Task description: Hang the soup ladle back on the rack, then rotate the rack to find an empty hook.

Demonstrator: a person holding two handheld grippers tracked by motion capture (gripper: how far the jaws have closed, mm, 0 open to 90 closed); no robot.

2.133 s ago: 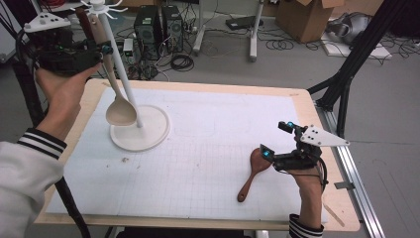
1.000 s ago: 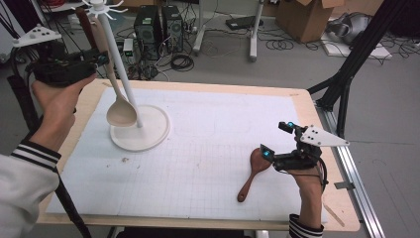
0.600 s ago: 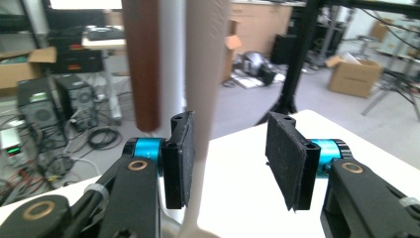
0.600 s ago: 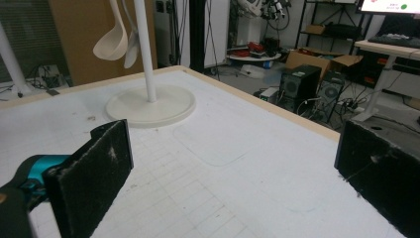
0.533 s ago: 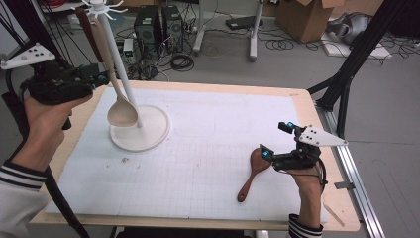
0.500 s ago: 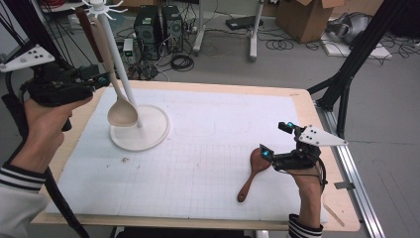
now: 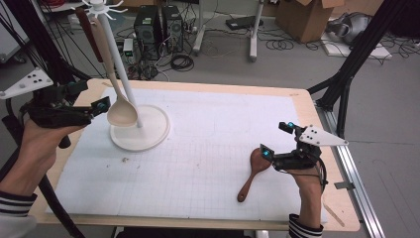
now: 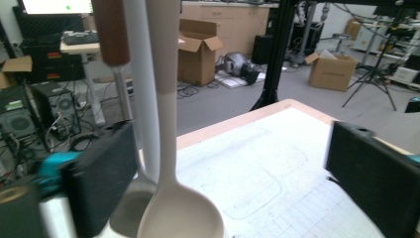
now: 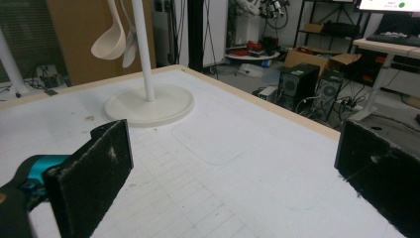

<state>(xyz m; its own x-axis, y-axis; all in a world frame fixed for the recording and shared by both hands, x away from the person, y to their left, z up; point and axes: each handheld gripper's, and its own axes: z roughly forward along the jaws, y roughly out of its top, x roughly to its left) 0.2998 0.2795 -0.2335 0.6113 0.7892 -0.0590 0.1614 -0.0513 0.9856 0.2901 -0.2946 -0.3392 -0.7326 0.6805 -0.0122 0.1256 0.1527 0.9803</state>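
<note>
A cream ladle (image 7: 122, 111) hangs from the hooks of a white stand (image 7: 115, 54) at the table's far left. Its bowl is just above the round base (image 7: 148, 136). My left gripper (image 7: 91, 96) sits left of that bowl and is open. Its jaws have just been opening. In the left gripper view the ladle (image 8: 178, 213) hangs between them, near the left pad, and neither pad presses on it. A brown wooden spoon (image 7: 251, 172) lies on the mat. My right gripper (image 7: 275, 139) is open beside its bowl, with nothing between the jaws (image 9: 233, 163).
A second utensil with a brown handle (image 8: 111, 29) hangs behind the stand's pole (image 8: 142, 74). The white gridded mat (image 7: 213, 129) covers the wooden table. Tripod legs (image 7: 346, 74) stand off the right edge, with computers and cables on the floor beyond.
My left gripper has dropped down and drawn back to the left from the ladle's handle, and its jaws have spread. The ladle stays hanging on the stand. The right gripper has not moved.
</note>
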